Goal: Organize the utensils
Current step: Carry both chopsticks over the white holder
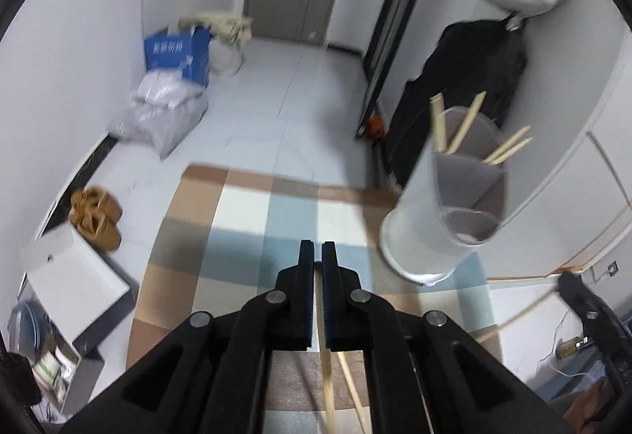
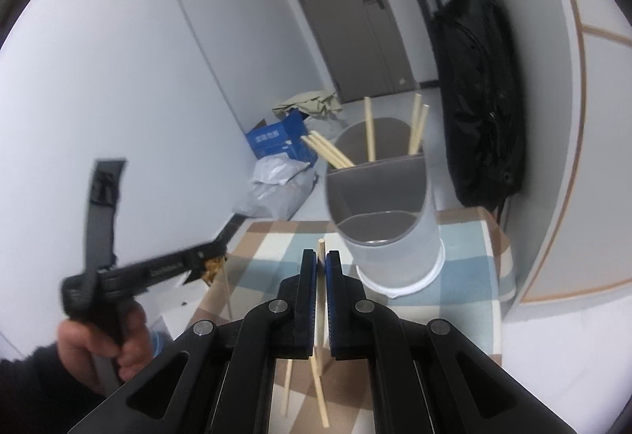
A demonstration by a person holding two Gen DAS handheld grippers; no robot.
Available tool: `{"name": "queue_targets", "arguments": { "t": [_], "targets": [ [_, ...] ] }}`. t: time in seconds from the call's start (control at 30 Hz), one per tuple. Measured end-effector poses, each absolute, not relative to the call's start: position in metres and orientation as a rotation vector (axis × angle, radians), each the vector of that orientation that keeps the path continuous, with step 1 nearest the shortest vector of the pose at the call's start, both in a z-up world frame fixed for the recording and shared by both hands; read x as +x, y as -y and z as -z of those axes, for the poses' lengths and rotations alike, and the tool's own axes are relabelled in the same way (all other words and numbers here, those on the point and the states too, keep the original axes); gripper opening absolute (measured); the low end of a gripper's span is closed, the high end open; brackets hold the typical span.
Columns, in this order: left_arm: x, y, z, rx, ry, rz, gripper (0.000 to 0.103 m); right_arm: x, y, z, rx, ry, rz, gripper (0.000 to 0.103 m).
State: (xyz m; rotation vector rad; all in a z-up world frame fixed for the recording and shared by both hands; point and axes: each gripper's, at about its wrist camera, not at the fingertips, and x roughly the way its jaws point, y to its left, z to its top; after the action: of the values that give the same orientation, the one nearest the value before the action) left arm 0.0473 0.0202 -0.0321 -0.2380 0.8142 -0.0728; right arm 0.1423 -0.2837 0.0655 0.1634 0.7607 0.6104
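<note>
2 chopsticks are in play, 1 pinched in each gripper, and both are thin, so I judge a slip or twist likely if I swing fast. My left gripper [image 1: 318, 256] is clamped on a chopstick [image 1: 327, 374] that hangs down behind the pads, its tip barely reaching between them; a loose pinch there could drop it onto the mat [image 1: 252, 228]. My right gripper [image 2: 320, 264] grips another chopstick [image 2: 320, 276] whose end pokes just above the pads. The holder [image 2: 391, 220] stands on the mat ahead, tilted in both views, with several chopsticks in its far compartment; a bump could tip it. Both grippers point downward toward the mat. In the right view the hand [image 2: 98, 347] holds the left gripper off to the side.
</note>
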Motion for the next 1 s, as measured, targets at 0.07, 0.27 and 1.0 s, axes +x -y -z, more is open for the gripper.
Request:
{"name": "queue_targets", "arguments": {
  "t": [0.07, 0.27, 1.0],
  "targets": [
    [0.044, -0.02, 0.027, -0.214, -0.784, 0.091, 0.0, 0.137, 0.279, -0.07, 0.13, -0.736, -0.605, 0.004],
    [0.041, -0.027, 0.024, -0.159, -0.741, 0.133, 0.0, 0.132, 0.273, -0.073, 0.106, -0.735, -0.601, 0.004],
    [0.064, 0.002, -0.042, -0.072, -0.737, 0.239, 0.0, 0.162, 0.286, -0.128, 0.095, -0.685, -0.56, 0.004]
  ]
}}
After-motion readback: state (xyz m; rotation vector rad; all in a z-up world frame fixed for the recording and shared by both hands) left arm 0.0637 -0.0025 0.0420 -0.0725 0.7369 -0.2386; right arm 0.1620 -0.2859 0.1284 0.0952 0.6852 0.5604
